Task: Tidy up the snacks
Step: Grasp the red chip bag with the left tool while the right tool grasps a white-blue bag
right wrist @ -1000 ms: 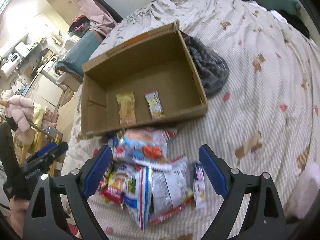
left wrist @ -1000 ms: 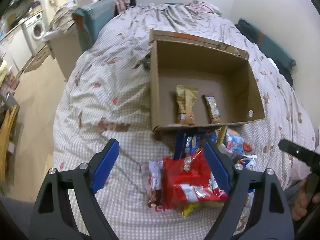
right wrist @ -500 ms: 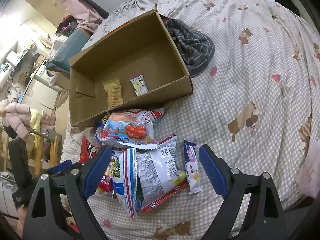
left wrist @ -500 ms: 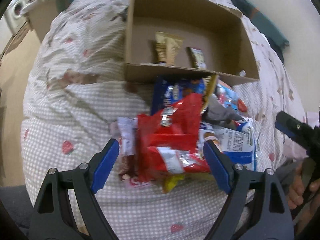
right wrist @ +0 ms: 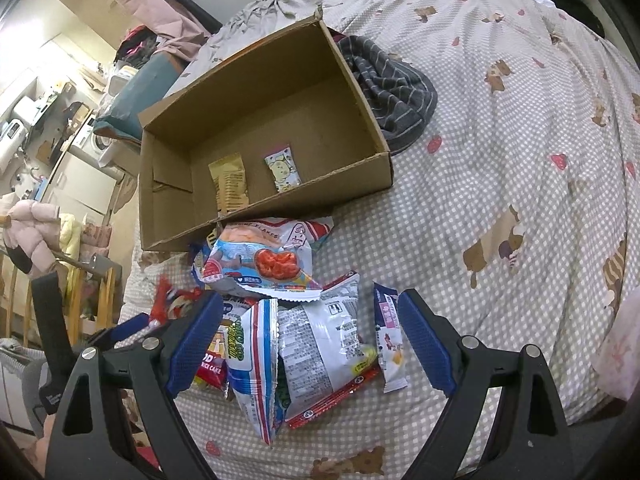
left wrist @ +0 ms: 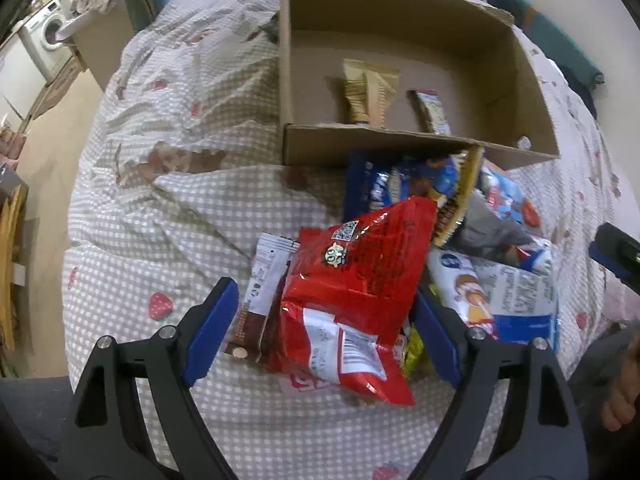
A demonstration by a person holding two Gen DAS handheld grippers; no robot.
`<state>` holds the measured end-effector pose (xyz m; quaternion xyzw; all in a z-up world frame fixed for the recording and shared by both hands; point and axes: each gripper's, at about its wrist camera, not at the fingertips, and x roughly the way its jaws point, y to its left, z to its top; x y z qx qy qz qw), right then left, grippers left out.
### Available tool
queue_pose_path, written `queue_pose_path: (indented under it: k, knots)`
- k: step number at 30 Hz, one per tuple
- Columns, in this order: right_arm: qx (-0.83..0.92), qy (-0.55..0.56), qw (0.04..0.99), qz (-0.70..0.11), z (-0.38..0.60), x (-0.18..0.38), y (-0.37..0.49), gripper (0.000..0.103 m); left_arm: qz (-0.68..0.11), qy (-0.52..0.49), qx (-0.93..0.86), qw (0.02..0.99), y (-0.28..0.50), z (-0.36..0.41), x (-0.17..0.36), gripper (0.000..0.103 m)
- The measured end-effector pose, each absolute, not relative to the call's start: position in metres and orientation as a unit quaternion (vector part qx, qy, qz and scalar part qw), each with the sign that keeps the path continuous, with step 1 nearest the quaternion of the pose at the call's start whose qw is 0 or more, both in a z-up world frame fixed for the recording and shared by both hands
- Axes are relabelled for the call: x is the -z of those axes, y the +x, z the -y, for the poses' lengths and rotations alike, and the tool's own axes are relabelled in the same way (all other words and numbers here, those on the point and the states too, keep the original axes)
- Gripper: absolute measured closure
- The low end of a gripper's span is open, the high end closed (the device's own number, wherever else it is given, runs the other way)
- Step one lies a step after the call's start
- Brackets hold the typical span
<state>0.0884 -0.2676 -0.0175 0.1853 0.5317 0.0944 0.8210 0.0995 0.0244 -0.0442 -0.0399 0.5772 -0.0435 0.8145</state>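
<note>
A pile of snack packs lies on the bed in front of an open cardboard box. The box holds a tan packet and a small patterned packet. My left gripper is open, its jaws on either side of a red bag, low over the pile. My right gripper is open over a white and grey bag and a blue-striped bag. A blue and white bag with red chips lies by the box front.
The bed has a checked quilt with bear and strawberry prints. A dark striped cloth lies right of the box. A small purple packet lies by my right finger. A washing machine and furniture stand to the left, off the bed.
Both grippers have moved down and closer to the snack pile. The left gripper now straddles the red bag; the right one is lower over the white bags. Both stay open.
</note>
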Motion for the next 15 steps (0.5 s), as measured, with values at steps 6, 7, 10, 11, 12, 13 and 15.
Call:
queue_pose_path:
  k: [6, 7, 10, 11, 12, 13, 15]
  knots:
    - [-0.097, 0.181, 0.82, -0.534, 0.264, 0.02, 0.09, 0.012, -0.603, -0.019, 0.061, 0.795, 0.107, -0.013, 0.064, 0.02]
    - [-0.097, 0.181, 0.82, -0.534, 0.264, 0.02, 0.09, 0.012, -0.599, -0.008, 0.057, 0.799, 0.107, -0.012, 0.064, 0.028]
    - [-0.105, 0.188, 0.817, -0.534, 0.264, 0.02, 0.089, 0.012, -0.602, 0.023, 0.049, 0.797, 0.108, -0.011, 0.066, 0.039]
    - [-0.111, 0.194, 0.815, -0.535, 0.265, 0.021, 0.088, 0.012, -0.603, 0.025, 0.047, 0.796, 0.108, -0.012, 0.068, 0.039]
    - [-0.119, 0.202, 0.81, -0.537, 0.265, 0.022, 0.087, 0.012, -0.606, 0.021, 0.047, 0.794, 0.107, -0.013, 0.07, 0.044]
    - [-0.136, 0.219, 0.8, -0.542, 0.265, 0.024, 0.087, 0.012, -0.606, 0.014, 0.049, 0.794, 0.106, -0.015, 0.07, 0.047]
    - [-0.168, 0.242, 0.78, -0.551, 0.263, 0.028, 0.086, 0.023, -0.599, 0.012, 0.052, 0.799, 0.105, -0.016, 0.065, 0.052]
